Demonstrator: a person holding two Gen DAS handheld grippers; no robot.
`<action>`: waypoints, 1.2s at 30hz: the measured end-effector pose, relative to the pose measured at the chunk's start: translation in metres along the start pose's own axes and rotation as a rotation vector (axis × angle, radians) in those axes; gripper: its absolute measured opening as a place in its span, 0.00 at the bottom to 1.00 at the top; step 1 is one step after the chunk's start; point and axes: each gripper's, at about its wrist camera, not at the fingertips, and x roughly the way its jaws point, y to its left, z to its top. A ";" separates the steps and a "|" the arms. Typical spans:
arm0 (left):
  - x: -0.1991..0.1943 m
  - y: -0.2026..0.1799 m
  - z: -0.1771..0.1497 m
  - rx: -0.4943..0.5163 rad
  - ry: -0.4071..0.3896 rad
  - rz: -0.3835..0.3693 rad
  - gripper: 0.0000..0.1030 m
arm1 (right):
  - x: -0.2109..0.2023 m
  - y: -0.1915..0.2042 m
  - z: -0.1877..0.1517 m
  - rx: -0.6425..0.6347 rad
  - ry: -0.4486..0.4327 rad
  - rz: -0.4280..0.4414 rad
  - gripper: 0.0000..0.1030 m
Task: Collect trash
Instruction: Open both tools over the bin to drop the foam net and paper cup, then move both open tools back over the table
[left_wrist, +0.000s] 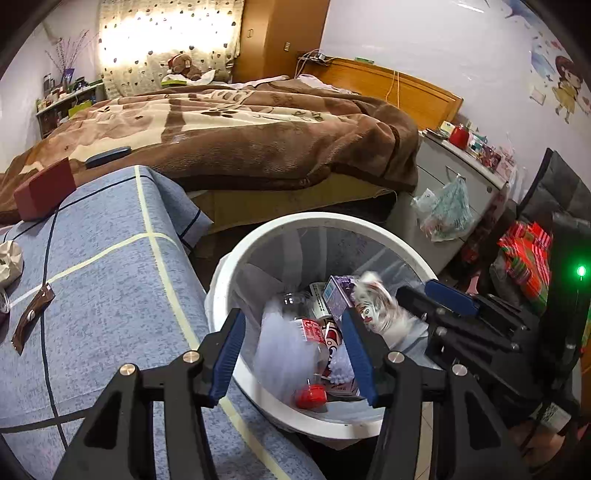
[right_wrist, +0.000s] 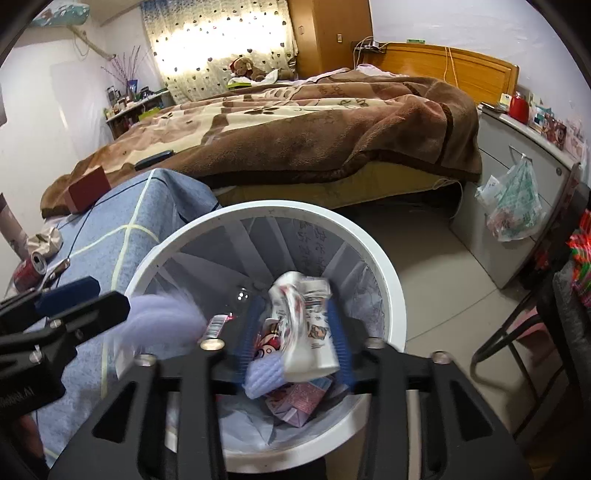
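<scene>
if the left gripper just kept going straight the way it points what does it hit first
Probably the plastic bottle in the bin: the left gripper is open above the rim and aimed down into it, though blur makes depth uncertain.

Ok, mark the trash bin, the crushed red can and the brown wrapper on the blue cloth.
trash bin (left_wrist: 236, 254): left wrist view, on its white rim.
crushed red can (right_wrist: 30, 267): right wrist view, on its side near the top.
brown wrapper (left_wrist: 32, 316): left wrist view, on its middle.

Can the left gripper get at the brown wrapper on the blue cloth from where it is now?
Probably yes. The left gripper is open over the white bin, holding nothing, and the brown wrapper lies uncovered on the blue cloth to its left, with nothing between.
</scene>
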 end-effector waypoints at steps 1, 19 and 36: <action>0.000 0.000 0.000 -0.001 0.000 0.008 0.55 | 0.000 -0.001 0.000 0.002 0.000 0.004 0.47; -0.027 0.026 -0.007 -0.050 -0.050 0.031 0.56 | -0.015 0.015 0.001 -0.006 -0.045 0.029 0.47; -0.070 0.073 -0.023 -0.116 -0.125 0.117 0.56 | -0.025 0.061 0.001 -0.058 -0.082 0.090 0.47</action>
